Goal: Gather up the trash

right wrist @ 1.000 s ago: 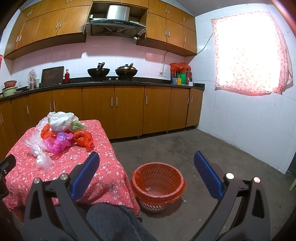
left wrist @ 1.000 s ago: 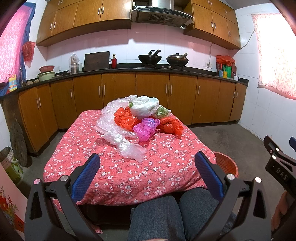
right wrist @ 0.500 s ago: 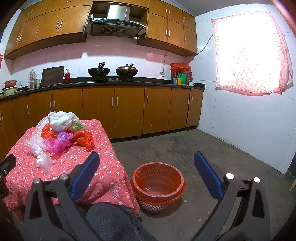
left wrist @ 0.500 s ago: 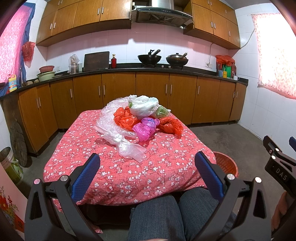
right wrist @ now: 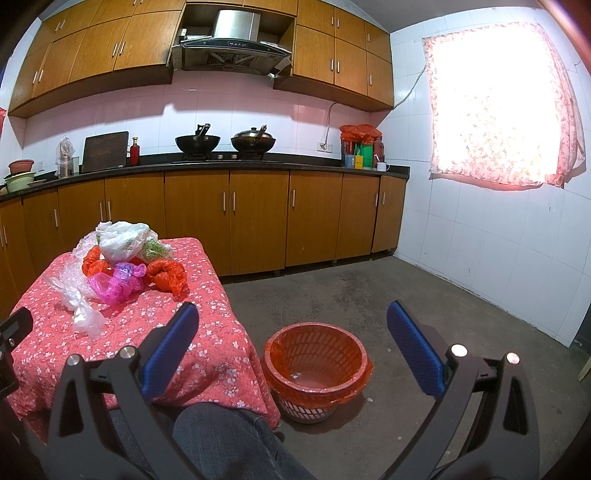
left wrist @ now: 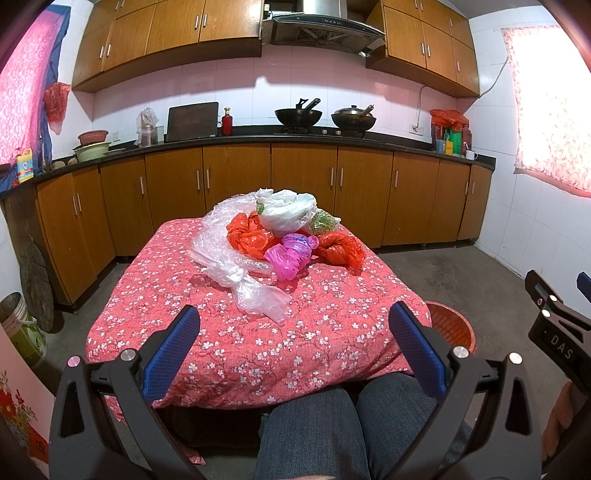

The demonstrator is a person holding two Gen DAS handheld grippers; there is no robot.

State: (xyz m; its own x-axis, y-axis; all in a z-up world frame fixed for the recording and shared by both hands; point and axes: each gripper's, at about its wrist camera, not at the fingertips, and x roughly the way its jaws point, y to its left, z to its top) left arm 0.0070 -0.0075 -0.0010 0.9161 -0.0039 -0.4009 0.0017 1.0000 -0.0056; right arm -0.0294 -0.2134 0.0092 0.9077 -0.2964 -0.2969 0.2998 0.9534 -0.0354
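Left gripper and right gripper both spread wide, holding nothing; plastic bag pile on table; orange basket on floor

Pretty standard older kitchen here. Wooden base cabinets run along the far wall under a dark countertop, with matching upper cabinets above and a steel range hood in the middle. Backsplash is pinkish-white tile. Two woks sit on the stove, a dark board leans against the wall further left. Right wall is white tile with a bright window behind a floral pink curtain, which is where most of the light comes from. Floor is bare grey concrete, a bit stained. A table with a red floral cloth sits near, on the left.
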